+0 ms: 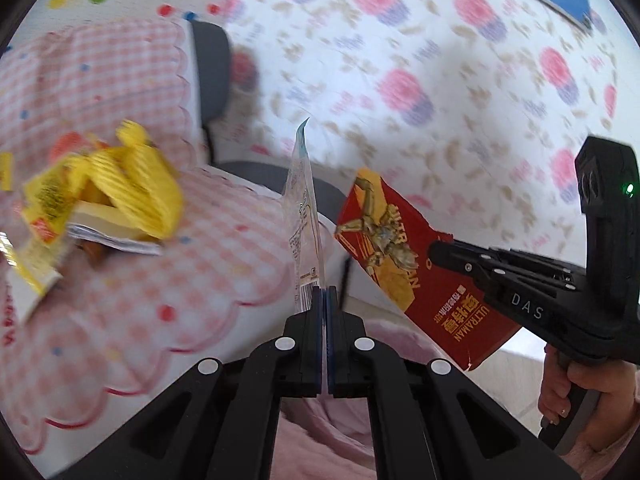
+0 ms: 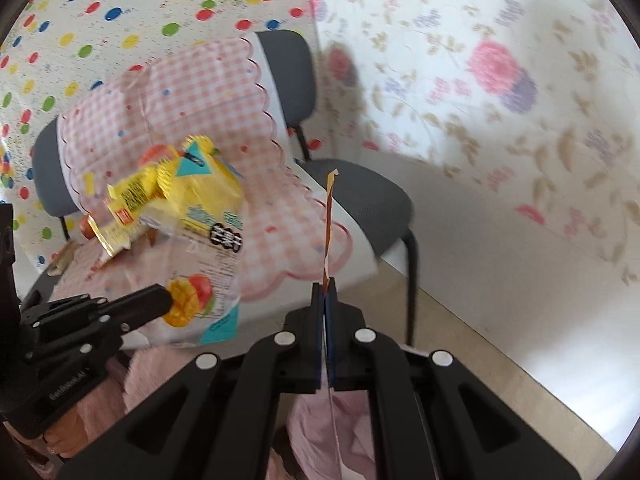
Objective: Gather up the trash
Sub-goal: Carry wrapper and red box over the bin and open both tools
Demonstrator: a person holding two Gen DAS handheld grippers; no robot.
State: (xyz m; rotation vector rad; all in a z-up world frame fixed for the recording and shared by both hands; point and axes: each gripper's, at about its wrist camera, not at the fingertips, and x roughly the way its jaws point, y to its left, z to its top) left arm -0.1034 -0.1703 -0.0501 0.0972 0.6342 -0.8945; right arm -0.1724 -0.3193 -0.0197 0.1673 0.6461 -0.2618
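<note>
My left gripper (image 1: 324, 292) is shut on a clear plastic snack bag with mango print (image 1: 302, 220), seen edge-on; the bag shows flat in the right wrist view (image 2: 204, 280), with the left gripper (image 2: 170, 300) at its lower edge. My right gripper (image 2: 325, 282) is shut on a red Ultraman card packet (image 2: 329, 224), seen edge-on; it shows flat in the left wrist view (image 1: 412, 272), with the right gripper (image 1: 432, 250) on it. A heap of yellow wrappers (image 1: 100, 196) lies on the pink checked cloth (image 1: 140, 320); the heap also shows in the right wrist view (image 2: 168, 196).
The cloth covers a white surface over grey chairs (image 2: 372, 204). A pink bag (image 2: 336, 432) hangs open below both grippers. Floral wall covering (image 2: 500, 80) stands to the right, dotted covering (image 2: 120, 12) behind. Pale floor (image 2: 500, 320) lies at the right.
</note>
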